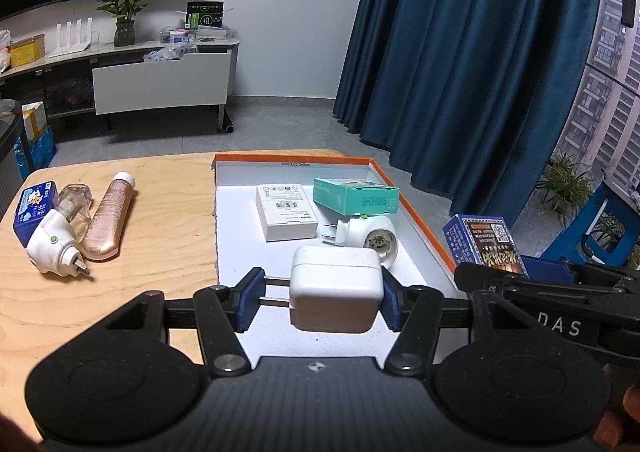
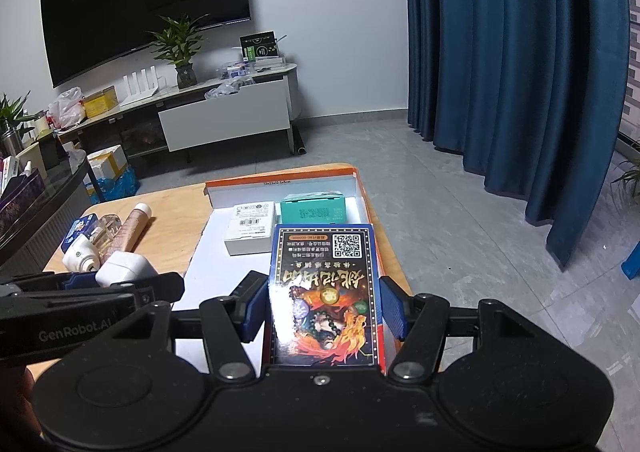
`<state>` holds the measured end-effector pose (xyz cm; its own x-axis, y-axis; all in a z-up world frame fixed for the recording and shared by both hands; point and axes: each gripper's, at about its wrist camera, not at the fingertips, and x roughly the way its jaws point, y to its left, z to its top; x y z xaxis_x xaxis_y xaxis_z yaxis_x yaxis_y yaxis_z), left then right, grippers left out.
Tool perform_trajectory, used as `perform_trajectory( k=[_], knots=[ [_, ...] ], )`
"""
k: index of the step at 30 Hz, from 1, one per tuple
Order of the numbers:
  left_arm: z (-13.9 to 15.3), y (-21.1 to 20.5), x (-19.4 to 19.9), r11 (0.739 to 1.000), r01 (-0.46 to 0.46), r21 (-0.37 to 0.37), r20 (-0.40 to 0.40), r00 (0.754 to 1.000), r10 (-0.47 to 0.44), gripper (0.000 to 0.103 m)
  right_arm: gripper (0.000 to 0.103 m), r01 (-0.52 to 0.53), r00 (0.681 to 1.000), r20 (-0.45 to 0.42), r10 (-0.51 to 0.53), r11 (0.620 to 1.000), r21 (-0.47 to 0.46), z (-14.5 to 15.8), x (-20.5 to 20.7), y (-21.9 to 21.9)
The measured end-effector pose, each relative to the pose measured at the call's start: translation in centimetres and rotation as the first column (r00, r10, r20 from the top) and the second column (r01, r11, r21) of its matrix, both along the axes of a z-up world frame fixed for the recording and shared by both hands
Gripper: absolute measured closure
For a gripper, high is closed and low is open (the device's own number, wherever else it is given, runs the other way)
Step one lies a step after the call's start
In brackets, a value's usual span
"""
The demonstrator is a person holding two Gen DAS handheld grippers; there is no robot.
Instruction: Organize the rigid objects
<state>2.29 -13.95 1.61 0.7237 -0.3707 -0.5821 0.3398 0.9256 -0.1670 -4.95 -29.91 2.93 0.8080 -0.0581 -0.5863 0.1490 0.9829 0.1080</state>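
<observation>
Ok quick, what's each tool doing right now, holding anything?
Left tool: closed on the white charger, its prongs against one pad.
Right tool: closed on the blue box.

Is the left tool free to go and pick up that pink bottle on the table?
Probably not yet: the left tool is already clamped on a white charger. The pink bottle itself lies uncovered.

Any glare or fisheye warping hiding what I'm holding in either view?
Right wrist view: a glare patch washes out the lower left of the card box; its QR code stays sharp. Left wrist view: the white charger is evenly lit, no glare. Both views bow the tray's rim and the curtain.
</observation>
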Motion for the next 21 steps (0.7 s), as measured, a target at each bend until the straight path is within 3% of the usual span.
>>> perform_trajectory(
  k=[21],
  knots=[
    [-0.1, 0.3, 1.0, 1.0, -0.021, -0.009, -0.013, 1.0, 0.021, 0.044, 0.032, -0.007, 1.0, -0.019, 0.007, 1.0, 0.005, -0.6, 1.1, 0.6]
  ],
)
